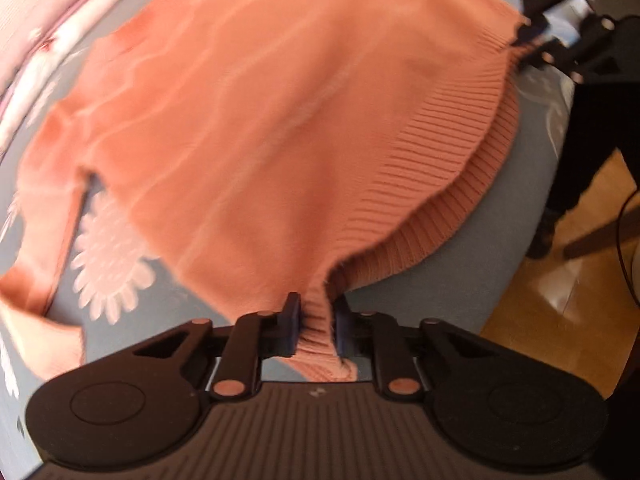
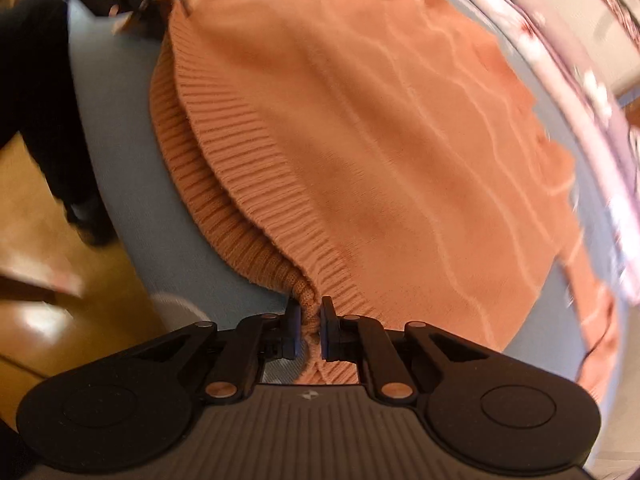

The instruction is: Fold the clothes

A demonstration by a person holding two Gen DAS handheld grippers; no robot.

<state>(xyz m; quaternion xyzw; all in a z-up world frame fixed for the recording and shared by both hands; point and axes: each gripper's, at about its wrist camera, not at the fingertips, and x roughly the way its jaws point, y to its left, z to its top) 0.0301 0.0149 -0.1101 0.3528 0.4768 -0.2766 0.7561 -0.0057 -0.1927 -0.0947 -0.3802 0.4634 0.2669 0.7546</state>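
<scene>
An orange knit sweater [image 1: 280, 120] lies spread on a blue-grey flower-printed bed cover [image 1: 520, 240], its ribbed hem [image 1: 432, 168] toward the edge beside the wooden floor [image 1: 560, 280]. The left gripper [image 1: 316, 320] has its fingers [image 1: 291, 322] clenched on one hem corner. The right gripper [image 2: 307, 328] pinches the opposite hem corner between its fingers [image 2: 329, 330].
</scene>
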